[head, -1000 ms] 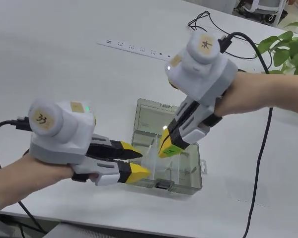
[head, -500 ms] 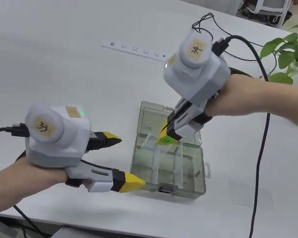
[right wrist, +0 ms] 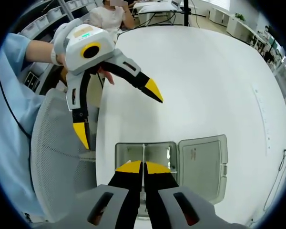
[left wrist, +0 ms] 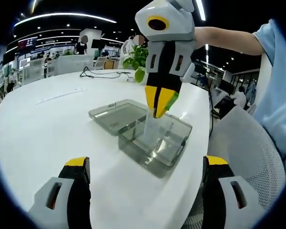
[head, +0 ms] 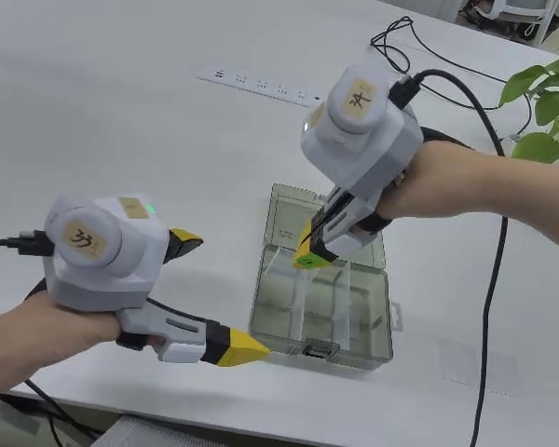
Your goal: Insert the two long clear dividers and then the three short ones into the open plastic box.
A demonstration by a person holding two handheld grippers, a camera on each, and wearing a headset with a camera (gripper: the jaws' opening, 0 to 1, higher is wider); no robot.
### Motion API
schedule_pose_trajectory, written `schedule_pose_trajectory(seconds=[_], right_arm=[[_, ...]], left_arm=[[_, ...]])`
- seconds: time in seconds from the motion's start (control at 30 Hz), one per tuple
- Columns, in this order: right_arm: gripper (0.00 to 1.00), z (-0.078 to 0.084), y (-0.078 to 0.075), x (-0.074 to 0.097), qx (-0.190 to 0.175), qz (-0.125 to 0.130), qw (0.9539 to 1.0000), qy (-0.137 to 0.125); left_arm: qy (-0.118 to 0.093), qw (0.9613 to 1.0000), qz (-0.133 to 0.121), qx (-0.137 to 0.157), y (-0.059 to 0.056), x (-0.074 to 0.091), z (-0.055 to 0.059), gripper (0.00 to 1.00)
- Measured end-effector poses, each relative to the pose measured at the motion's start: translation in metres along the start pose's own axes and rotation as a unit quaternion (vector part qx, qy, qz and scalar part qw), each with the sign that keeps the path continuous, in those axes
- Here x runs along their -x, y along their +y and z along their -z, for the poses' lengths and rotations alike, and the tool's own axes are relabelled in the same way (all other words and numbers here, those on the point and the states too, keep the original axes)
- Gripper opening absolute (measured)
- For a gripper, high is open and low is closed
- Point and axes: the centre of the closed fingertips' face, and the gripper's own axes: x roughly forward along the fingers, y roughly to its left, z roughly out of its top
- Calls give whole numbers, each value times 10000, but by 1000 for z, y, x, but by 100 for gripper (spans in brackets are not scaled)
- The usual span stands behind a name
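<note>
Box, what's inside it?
Clear dividers stand inside the box. The right gripper pinches one divider down into it. Its jaws cover that one's top edge, and how many are in is hard to count.

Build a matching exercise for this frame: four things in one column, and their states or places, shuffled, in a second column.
Things:
1. left gripper
2. right gripper
3. lid
4. power strip

States or places:
A. lying open and flat, beside the box
B. open, holding nothing
C. farthest from the camera
D. shut on a divider over the box

Pairs: 1-B, 2-D, 3-A, 4-C
</note>
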Motion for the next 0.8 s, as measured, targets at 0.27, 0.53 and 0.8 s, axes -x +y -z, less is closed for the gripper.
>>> schedule_pose_trajectory(seconds=[0.27,0.53,0.8], right_arm=[[2,4,2,-4,-1,3,10000,58],[2,2,1,-7,47,49,10000,37],[2,4,4,-17,160,178,9997,3]], left_arm=[[-24,10000,-7,60,-1,2,1,99],[-26,10000,12,93,-3,1,2,97],[-20,9999,59,126,-9,-1,5,95]])
